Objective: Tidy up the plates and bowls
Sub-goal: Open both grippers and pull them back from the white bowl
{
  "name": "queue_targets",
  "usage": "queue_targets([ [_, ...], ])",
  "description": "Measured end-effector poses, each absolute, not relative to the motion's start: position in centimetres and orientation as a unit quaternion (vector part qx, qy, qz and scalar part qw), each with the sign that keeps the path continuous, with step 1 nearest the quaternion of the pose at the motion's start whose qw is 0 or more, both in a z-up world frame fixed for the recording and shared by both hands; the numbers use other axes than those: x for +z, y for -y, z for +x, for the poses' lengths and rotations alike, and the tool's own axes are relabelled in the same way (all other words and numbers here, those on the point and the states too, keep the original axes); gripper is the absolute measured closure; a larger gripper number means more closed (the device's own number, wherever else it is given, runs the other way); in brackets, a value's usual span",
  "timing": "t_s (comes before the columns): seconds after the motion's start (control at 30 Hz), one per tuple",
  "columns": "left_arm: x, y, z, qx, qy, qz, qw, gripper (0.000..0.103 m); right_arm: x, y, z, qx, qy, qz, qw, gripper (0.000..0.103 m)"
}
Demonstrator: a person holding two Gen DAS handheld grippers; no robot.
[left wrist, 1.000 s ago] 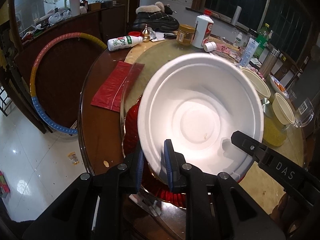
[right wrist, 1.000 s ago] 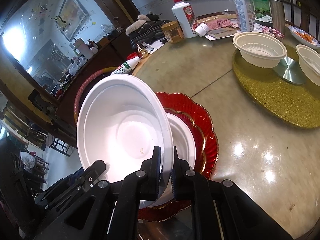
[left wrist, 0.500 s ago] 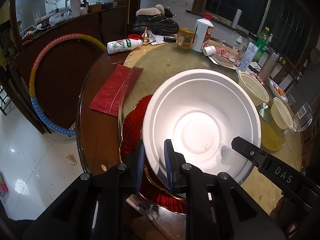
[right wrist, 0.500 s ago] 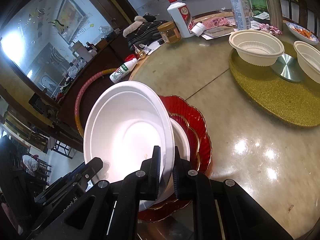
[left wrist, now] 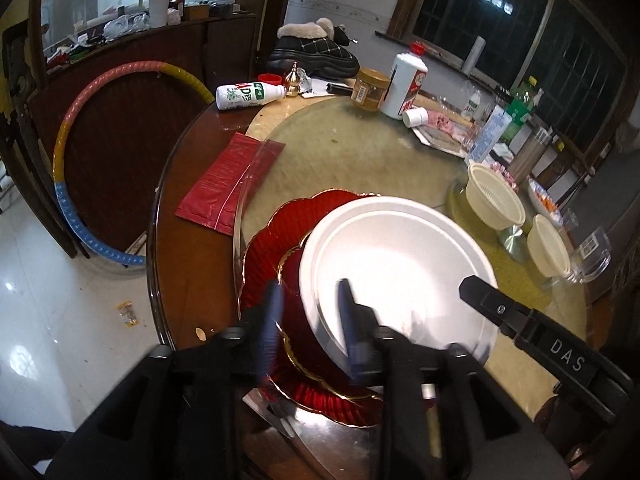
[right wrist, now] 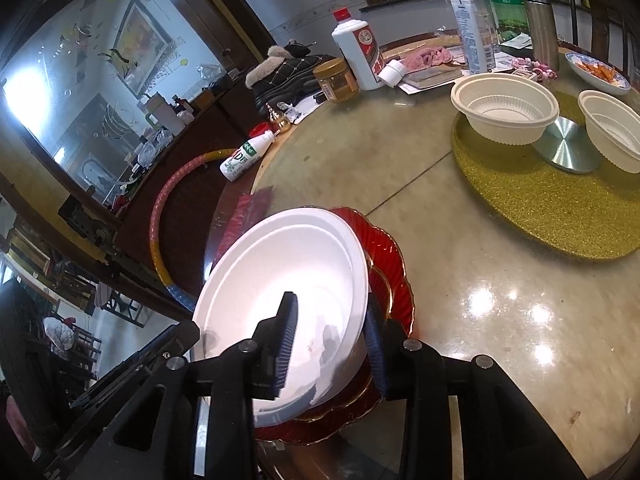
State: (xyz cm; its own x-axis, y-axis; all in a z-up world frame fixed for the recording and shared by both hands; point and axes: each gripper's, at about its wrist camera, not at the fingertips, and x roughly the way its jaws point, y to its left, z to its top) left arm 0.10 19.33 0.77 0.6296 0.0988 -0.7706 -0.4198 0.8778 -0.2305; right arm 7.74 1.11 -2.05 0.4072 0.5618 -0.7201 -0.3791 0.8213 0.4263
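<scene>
A large white plate lies nested on another white plate, on top of stacked red scalloped plates near the table's front edge. My left gripper straddles the white plate's near-left rim. Its jaws are opening, and its pads stand clear of the rim. In the right wrist view, my right gripper straddles the white plate's right rim above the red plates, its jaws opening too. Two cream bowls sit on a gold mat.
A red pouch lies left of the stack. At the far side are a fallen drink bottle, a jar and a white liquor bottle. A metal disc lies between the bowls. A hoop leans beyond the table's left edge.
The white plate went from tilted up to lying flat on the stack. Both grippers, shut on its rim before, have opened off it.
</scene>
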Motion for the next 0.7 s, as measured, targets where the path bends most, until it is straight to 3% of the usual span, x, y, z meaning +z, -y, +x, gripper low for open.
queue_targets([
  [0.07,1.1,-19.5,-0.2,0.143,-0.394,-0.211,0.883,0.045,-1.9,-0.8,7.6,0.284,-0.461,0.104,0.834,0.048],
  [0.23,2.4,-19.3,-0.3,0.136,-0.378,-0.222,0.888,0.039,-0.8,1.1,7.5,0.289,-0.439,0.133,0.84,0.041],
  [0.33,3.2,-18.7,0.2,0.132,-0.371,-0.216,0.894,0.028,-0.4,3.1,8.0,0.284,-0.424,0.163,0.844,0.035],
  [0.7,3.8,-14.0,6.4,0.045,-0.455,-0.215,0.863,0.027,-3.3,11.8,12.6,0.236,-0.45,0.281,0.814,0.017],
])
